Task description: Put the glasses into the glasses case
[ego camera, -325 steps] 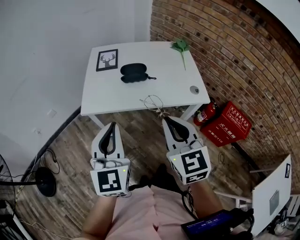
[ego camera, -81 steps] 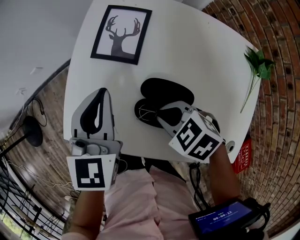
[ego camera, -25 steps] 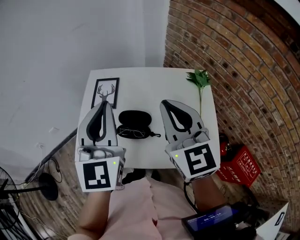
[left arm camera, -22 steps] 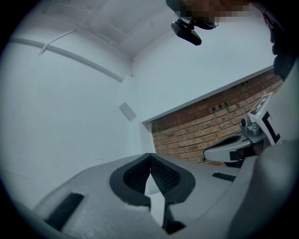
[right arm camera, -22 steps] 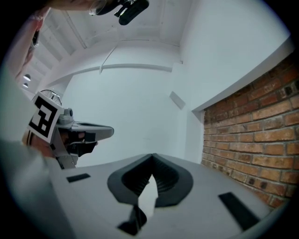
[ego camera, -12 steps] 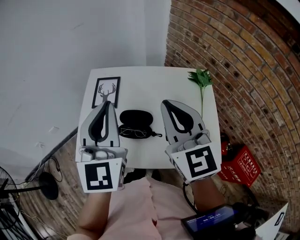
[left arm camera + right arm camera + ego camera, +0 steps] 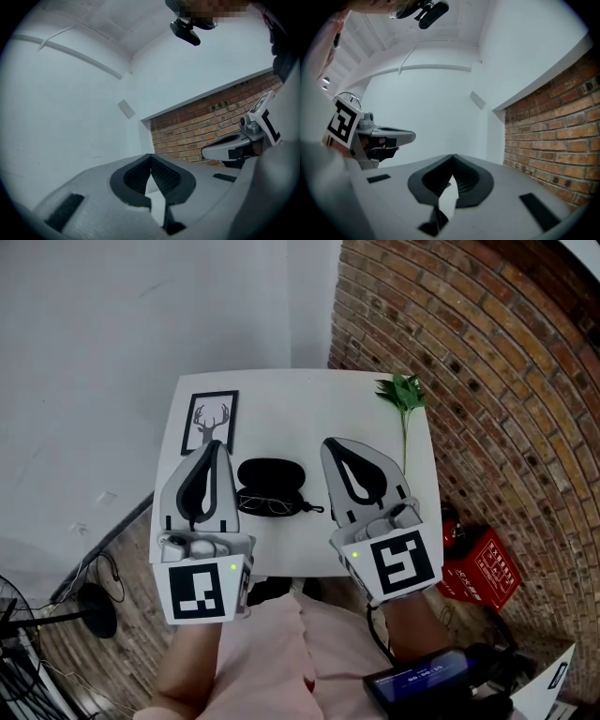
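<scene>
Starting at the left of the white table (image 7: 309, 399), a framed deer picture (image 7: 208, 420) lies flat. The left gripper (image 7: 215, 446) hangs over the near edge, jaws pressed together on nothing. Beside it sits the open black glasses case (image 7: 269, 472), with the glasses (image 7: 267, 505) lying in its near half. The right gripper (image 7: 331, 443) is likewise closed and empty. Farther right are a green sprig (image 7: 403, 395) and a red box (image 7: 483, 570) on the floor, its print too small to read.

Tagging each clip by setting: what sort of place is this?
Probably a plain indoor room, perhaps a studio or office corner: a small white table set between a brick wall and a white wall, a plank floor, a red box.
</scene>
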